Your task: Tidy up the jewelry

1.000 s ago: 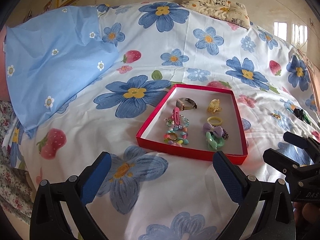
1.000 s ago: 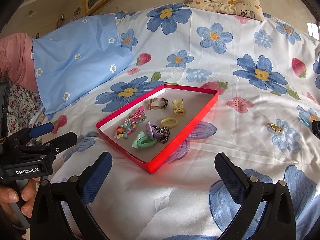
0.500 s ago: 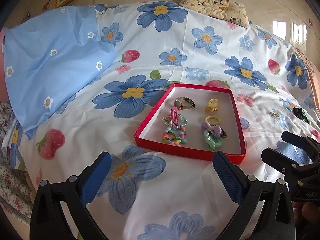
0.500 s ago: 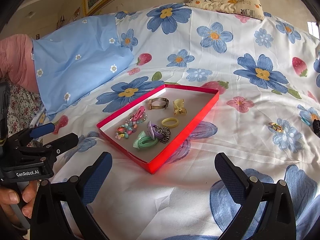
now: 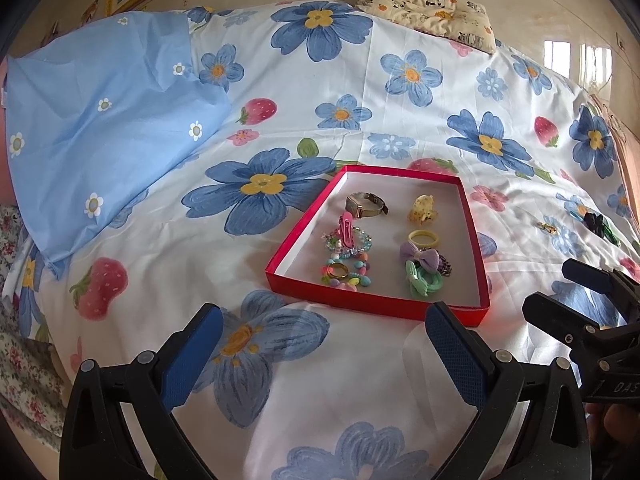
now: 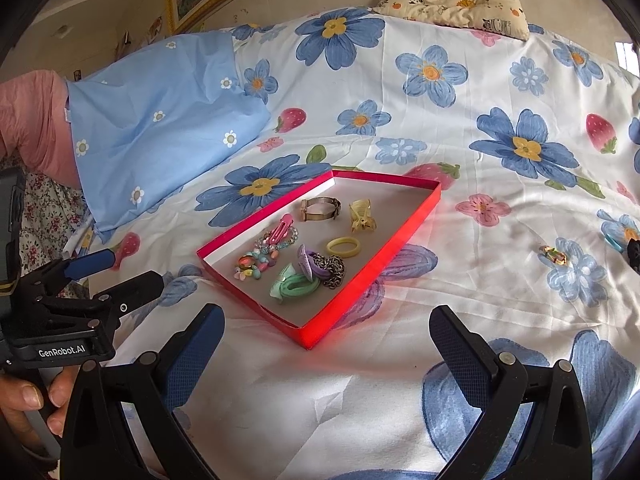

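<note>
Jewelry sits in a shallow red cardboard tray (image 5: 376,307) on the flower-print bedsheet (image 5: 320,380): a gold watch (image 5: 365,205), pink hair clip (image 5: 346,227), yellow ring (image 5: 424,237), green scrunchie (image 6: 295,285). Left tongs (image 5: 322,354) and right tongs (image 6: 326,354) both spread wide, empty, near the tray. A small gold piece (image 6: 553,255) lies loose well to the right, a light blue pillow (image 5: 100,120) off left.

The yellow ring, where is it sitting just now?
The yellow ring lies flat inside the red box, towards its right side, just behind the purple bow and in front of the yellow claw clip.
</note>
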{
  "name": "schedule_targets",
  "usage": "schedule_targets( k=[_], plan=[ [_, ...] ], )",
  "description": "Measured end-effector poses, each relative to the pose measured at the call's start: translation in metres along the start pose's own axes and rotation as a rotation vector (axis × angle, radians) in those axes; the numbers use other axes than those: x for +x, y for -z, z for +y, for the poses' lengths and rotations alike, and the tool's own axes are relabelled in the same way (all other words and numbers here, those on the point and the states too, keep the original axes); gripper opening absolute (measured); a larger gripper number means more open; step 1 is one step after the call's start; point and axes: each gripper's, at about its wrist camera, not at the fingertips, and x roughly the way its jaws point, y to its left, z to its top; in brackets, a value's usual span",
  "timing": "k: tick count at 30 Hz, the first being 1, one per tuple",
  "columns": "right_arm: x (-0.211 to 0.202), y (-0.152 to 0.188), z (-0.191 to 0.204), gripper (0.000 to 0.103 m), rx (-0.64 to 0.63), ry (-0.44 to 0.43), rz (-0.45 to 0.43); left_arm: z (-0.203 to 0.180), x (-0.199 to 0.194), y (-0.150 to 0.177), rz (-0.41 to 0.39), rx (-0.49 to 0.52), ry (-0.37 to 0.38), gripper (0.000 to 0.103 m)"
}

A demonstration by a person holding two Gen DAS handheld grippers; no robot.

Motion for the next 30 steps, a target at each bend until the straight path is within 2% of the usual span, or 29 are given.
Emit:
schedule_targets(
  k=[30],
  plan=[
    [-0.0018, -0.003, 0.0042, 0.103, -0.003, -0.008, -0.005, -0.005, 0.0013, 0.0025, 0.003, -0.004, -0.001, 0.102]
  ],
)
